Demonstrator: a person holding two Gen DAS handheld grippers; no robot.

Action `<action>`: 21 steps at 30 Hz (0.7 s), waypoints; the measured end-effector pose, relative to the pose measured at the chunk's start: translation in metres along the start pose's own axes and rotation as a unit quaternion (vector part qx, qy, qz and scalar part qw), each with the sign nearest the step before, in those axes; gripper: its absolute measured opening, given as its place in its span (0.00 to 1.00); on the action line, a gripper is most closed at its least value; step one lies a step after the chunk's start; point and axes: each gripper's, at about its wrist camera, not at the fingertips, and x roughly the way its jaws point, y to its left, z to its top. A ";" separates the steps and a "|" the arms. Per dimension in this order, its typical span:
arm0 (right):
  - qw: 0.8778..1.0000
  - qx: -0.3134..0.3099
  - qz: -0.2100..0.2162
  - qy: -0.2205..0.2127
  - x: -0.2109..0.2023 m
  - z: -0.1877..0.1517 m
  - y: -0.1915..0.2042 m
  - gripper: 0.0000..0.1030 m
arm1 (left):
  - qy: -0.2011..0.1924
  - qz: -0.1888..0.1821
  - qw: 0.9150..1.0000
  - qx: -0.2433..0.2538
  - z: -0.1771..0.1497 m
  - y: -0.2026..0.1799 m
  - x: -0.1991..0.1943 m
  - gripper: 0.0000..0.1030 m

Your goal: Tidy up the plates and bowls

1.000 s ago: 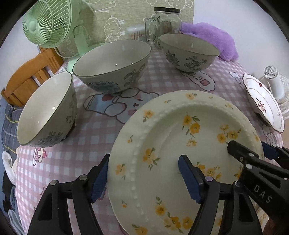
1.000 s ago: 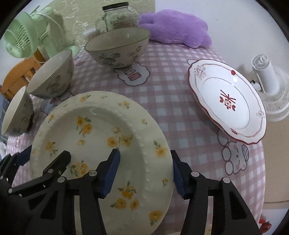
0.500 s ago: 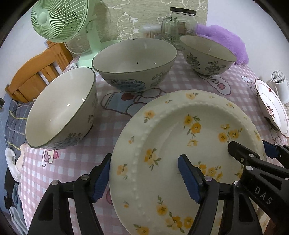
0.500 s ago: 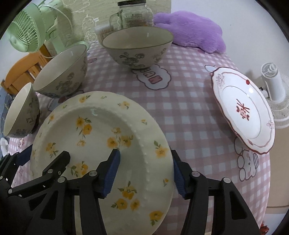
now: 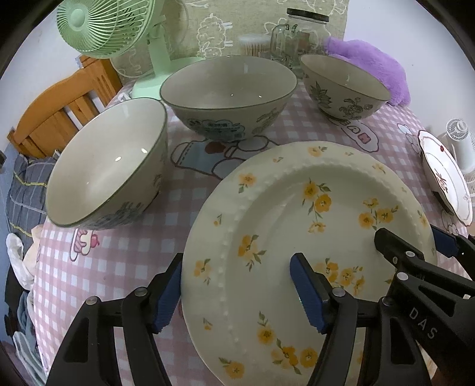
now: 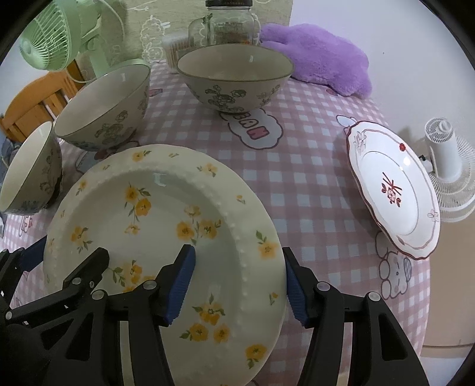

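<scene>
A cream plate with yellow flowers is held above the pink checked tablecloth. My left gripper is shut on its left rim, one finger above and one below. My right gripper is shut on its right rim the same way. Three floral bowls stand beyond: a near left one, a large middle one and a far one. A white plate with red trim lies at the right.
A green fan and a wooden chair are at the back left. A glass jar and a purple plush sit at the back. A small white fan stands beside the red-trimmed plate.
Both grippers have carried the yellow-flowered plate forward and left; the bowls appear closer and the red-trimmed plate has shifted right in both views. The grips are unchanged.
</scene>
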 end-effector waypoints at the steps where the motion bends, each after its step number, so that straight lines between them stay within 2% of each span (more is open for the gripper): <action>1: 1.000 -0.001 0.000 0.000 -0.001 -0.001 0.001 0.59 | 0.000 0.001 1.000 0.000 -0.001 0.001 -0.002 0.69; 10: 1.000 -0.005 -0.003 -0.007 -0.027 -0.013 0.015 0.59 | -0.010 -0.002 1.000 -0.001 -0.012 0.015 -0.027 0.69; 21: 0.999 0.008 -0.018 -0.036 -0.078 -0.025 0.037 0.58 | -0.040 -0.005 0.999 0.000 -0.023 0.040 -0.072 0.69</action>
